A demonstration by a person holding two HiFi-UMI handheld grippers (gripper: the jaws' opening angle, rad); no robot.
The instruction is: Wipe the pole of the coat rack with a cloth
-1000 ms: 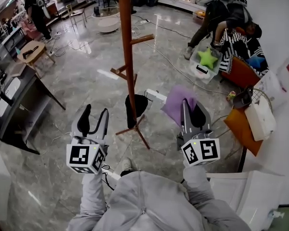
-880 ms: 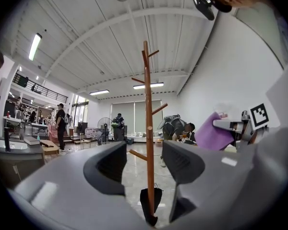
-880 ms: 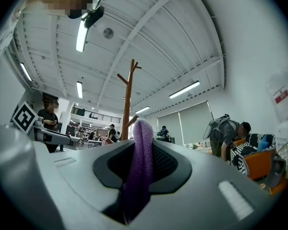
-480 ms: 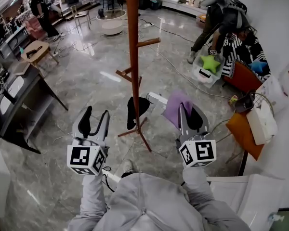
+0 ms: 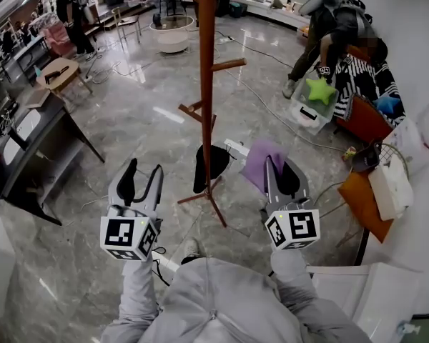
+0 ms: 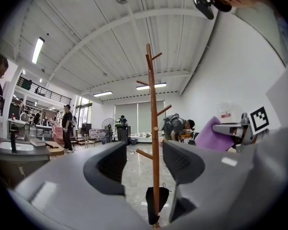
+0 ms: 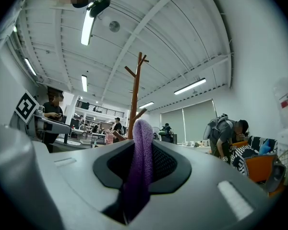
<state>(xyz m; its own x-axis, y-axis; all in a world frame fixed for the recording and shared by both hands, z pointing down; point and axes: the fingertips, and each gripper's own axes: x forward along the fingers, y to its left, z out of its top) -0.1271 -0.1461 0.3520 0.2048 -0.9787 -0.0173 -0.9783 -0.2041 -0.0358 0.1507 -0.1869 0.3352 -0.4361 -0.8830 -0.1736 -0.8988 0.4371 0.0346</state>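
1. Sleeves, grey, ours, nearest, with a marker cube on each gripper.
2. Left gripper, held left of the rack. Its jaws stand spread with nothing between them. In the left gripper view we see the pole through the gap, farther off.
3. Right gripper, held right of the rack. Its jaws are pressed together on the purple cloth. In the right gripper view the cloth rises in a fold from between them.
4. The cloth is near the pole on its right and apart from it.
5. Coat rack pole, brown wood, upright, between our grippers and a little farther. Short pegs angle off it, and its feet rest on the grey marble floor.
6. Black item, low against the pole. We cannot tell whether it hangs or leans.
7. Orange cushion, right.
8. Dark desk, left.
9. Green star in a clear bin, far right, with a person bent over it.
10. Round white table, far.
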